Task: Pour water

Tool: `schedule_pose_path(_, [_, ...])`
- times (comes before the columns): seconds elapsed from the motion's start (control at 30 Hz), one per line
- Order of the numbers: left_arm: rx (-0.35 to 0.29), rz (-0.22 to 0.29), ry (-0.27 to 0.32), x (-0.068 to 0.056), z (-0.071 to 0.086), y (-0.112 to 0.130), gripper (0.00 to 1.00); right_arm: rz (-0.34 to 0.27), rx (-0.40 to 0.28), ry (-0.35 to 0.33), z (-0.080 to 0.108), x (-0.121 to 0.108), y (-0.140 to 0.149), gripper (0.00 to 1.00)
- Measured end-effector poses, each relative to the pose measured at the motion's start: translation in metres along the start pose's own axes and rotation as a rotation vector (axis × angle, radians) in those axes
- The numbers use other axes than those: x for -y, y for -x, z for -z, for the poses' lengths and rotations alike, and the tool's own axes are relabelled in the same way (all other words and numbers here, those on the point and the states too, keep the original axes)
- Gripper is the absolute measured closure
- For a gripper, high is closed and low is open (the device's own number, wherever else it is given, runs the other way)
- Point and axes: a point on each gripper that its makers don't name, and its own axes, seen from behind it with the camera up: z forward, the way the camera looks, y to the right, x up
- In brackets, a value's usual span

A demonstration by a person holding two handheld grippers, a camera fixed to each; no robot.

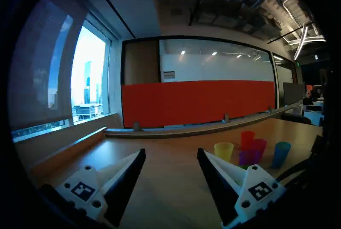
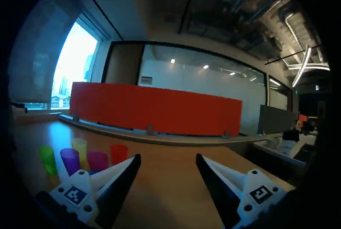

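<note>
Several coloured plastic cups stand close together on a wooden table [image 1: 170,186]. In the left gripper view they lie ahead to the right: yellow cup [image 1: 223,150], red cup [image 1: 247,137], pink cup [image 1: 258,146], purple cup [image 1: 249,157] and blue cup [image 1: 281,153]. My left gripper [image 1: 170,152] is open above the table, holding nothing. In the right gripper view the cluster lies to the left: green cup [image 2: 47,158], purple cup [image 2: 70,160], yellow cup [image 2: 79,146], pink cup [image 2: 98,160], red cup [image 2: 119,153]. My right gripper [image 2: 167,157] is open, with bare table between its fingers.
A red partition [image 1: 196,101] with glass above it runs along the table's far edge. A bright window [image 1: 87,80] and a low ledge lie to the left. Desks and chairs [image 2: 290,144] stand at the far right.
</note>
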Motion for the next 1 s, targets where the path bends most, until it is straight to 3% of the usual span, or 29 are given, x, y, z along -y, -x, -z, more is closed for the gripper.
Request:
schedule_pose_path(0.37, [-0.030,-0.035,-0.091,0.010,-0.006,-0.003,0.11,0.000,0.029,0.007,0.003,0.001,-0.004,0.00])
schedule_pose_path(0.7, [-0.032,0.041,-0.114,0.019,-0.010,0.013,0.10,0.023,0.050,0.004,0.003,0.016,-0.008,0.00])
schedule_pose_path(1.0, [-0.033,0.050,-0.114,0.011,-0.016,0.023,0.11,0.020,0.052,-0.011,0.002,0.029,-0.010,0.00])
